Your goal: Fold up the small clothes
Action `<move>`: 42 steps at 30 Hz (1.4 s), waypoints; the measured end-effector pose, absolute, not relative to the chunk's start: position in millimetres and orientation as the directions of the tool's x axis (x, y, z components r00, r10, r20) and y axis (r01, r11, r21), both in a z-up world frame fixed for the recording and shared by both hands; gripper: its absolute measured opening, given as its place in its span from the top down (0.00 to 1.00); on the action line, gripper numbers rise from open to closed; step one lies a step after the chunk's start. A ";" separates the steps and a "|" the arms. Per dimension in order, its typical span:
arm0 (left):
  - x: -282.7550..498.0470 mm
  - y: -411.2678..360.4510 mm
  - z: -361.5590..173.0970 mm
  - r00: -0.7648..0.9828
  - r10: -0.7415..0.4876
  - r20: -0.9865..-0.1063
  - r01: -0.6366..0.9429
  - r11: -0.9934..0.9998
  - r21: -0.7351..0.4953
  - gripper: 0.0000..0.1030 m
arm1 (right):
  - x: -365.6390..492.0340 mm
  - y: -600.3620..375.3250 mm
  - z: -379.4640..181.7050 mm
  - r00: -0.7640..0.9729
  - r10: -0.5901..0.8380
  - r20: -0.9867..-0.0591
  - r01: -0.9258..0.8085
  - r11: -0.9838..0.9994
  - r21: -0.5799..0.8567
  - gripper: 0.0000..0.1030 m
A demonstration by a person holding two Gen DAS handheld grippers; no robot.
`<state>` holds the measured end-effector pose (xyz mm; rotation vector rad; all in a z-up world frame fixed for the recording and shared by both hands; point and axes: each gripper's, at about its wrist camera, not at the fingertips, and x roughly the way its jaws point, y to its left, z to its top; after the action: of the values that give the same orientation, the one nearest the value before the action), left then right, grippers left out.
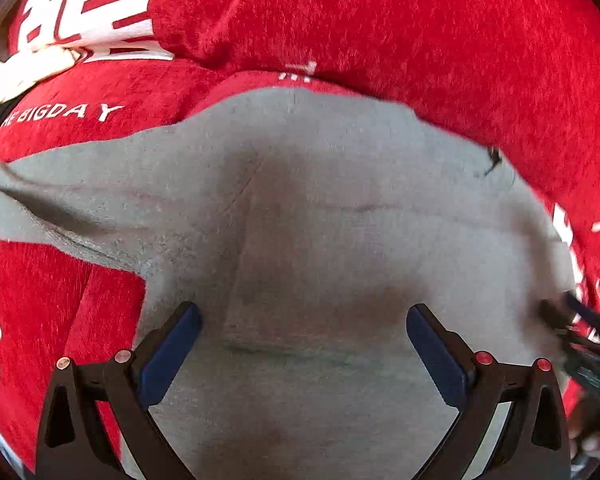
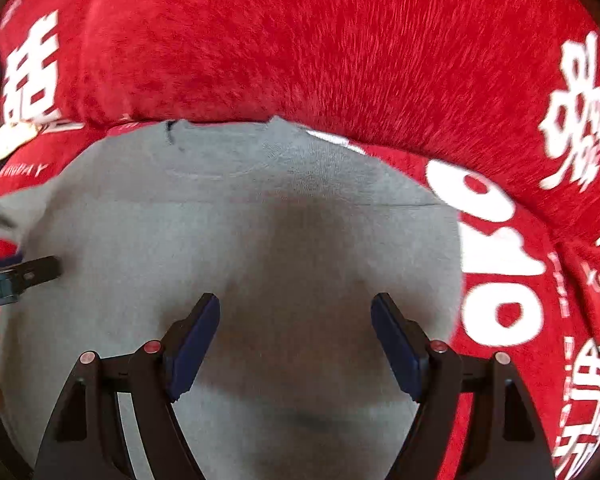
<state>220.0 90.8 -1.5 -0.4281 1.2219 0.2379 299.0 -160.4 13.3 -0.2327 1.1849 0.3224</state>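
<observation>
**Two open tongs over a grey garment**

Two sets of tongs hung above one small grey knitted garment [image 1: 320,220] that lay spread on a red plush cloth printed with white lettering [image 1: 440,40]. We held our left tongs [image 1: 303,330] with their blue-padded fingers [image 1: 168,356] wide apart, nothing between them, over the lower part of the grey fabric. Our right tongs [image 2: 296,320] were likewise spread open and empty, poised over the same garment [image 2: 240,240] nearer its right edge.

From the left wrist view, a sleeve of the garment ran out to the left across the red cloth, and a small dark mark [image 1: 494,160] sat near the garment's far right corner. Faint creases crossed the middle of the fabric. The white words "BIGDAY" [image 1: 64,114] showed on the cloth beyond the sleeve.

From the right wrist view, the rounded neckline lay at the far edge, against a raised fold of the red cloth [image 2: 320,48]. The left tongs' dark tip [image 2: 40,270] reached in at the left edge of that view, over the garment's left side; whether it touched the fabric we could not tell.
</observation>
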 end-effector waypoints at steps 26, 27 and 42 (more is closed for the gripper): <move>183.7 76.2 8.0 0.326 -0.019 -0.945 -0.378 0.914 -0.149 0.00 | 239.2 -124.9 29.0 0.363 0.091 -0.927 -0.314 0.949 -0.029 0.11; 182.0 67.1 3.8 0.315 -0.034 -0.948 -0.346 0.926 -0.148 0.00 | 236.2 -129.9 18.7 0.299 0.097 -0.949 -0.304 0.953 0.002 0.11; 20.3 42.0 2.3 0.397 0.042 -0.917 -0.137 0.990 -0.014 0.00 | 42.0 -208.0 10.0 0.302 0.091 -0.949 -0.512 0.855 -0.081 0.01</move>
<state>20.3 42.0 2.3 -0.0922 1.1573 0.1139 42.0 -208.0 10.0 -0.4064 1.2052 0.4145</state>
